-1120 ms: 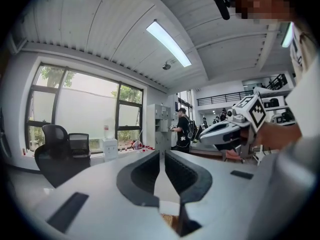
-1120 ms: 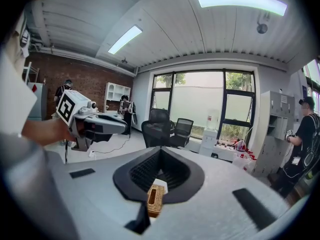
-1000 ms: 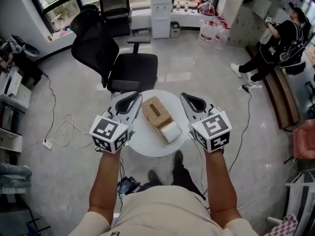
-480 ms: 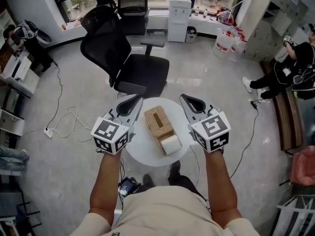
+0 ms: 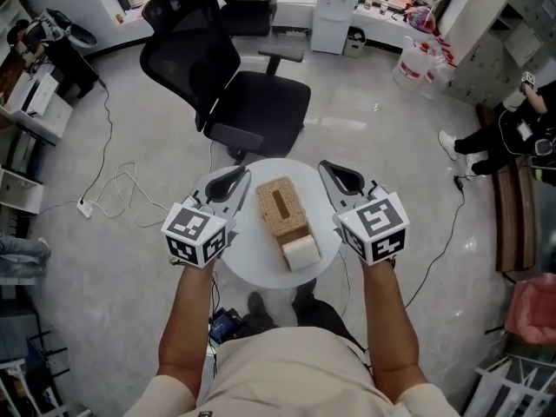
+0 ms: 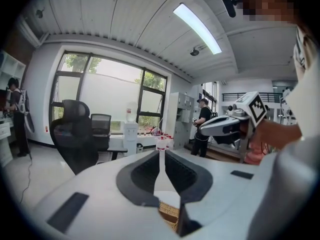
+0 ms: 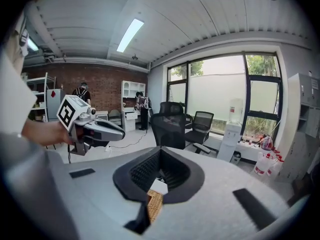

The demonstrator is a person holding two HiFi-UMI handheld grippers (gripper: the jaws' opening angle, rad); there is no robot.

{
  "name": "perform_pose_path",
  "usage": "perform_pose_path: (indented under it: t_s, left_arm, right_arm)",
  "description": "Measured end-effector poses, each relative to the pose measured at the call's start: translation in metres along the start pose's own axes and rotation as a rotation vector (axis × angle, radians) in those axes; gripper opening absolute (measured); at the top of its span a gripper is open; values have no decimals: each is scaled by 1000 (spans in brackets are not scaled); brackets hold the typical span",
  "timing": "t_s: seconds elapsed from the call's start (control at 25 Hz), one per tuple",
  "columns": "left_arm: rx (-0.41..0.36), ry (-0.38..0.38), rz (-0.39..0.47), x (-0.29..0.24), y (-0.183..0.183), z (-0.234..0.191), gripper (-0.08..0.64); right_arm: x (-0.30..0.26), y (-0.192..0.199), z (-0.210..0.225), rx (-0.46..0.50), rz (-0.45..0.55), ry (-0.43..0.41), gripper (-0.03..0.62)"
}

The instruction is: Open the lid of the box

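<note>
A woven wicker box (image 5: 279,205) with a slotted lid lies on the small round white table (image 5: 246,248), and a white block (image 5: 301,252) sits at its near end. My left gripper (image 5: 241,175) hovers just left of the box with its jaws shut and nothing in them. My right gripper (image 5: 326,169) hovers just right of the box, also shut and empty. In the left gripper view the shut jaws (image 6: 161,153) point over the wicker box (image 6: 170,215) below them. The right gripper view shows the wicker box (image 7: 154,204) under its shut jaws (image 7: 160,154).
A black office chair (image 5: 243,94) stands just beyond the table. Cables and a power strip (image 5: 85,205) lie on the floor to the left. A water dispenser (image 5: 334,7) and water jugs (image 5: 419,59) stand by the windows. A person (image 5: 512,137) sits at the far right.
The head view has drifted, so the chair and floor sit differently in the picture. Both grippers keep their places beside the box with jaws shut.
</note>
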State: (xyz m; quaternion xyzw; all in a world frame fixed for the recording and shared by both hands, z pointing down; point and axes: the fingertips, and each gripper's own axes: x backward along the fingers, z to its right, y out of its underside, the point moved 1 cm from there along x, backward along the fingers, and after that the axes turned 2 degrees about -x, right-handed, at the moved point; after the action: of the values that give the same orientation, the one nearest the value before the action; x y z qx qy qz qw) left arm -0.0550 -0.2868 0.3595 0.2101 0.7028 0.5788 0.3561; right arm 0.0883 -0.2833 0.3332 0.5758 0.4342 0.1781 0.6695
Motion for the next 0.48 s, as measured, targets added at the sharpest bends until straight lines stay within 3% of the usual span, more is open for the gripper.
perform_pose_path:
  t_s: [0.48]
  left_arm:
    - [140,-22,-126,-41,94,-20,35]
  right_arm:
    - [-44,64,16,-43,-84,-53,-6]
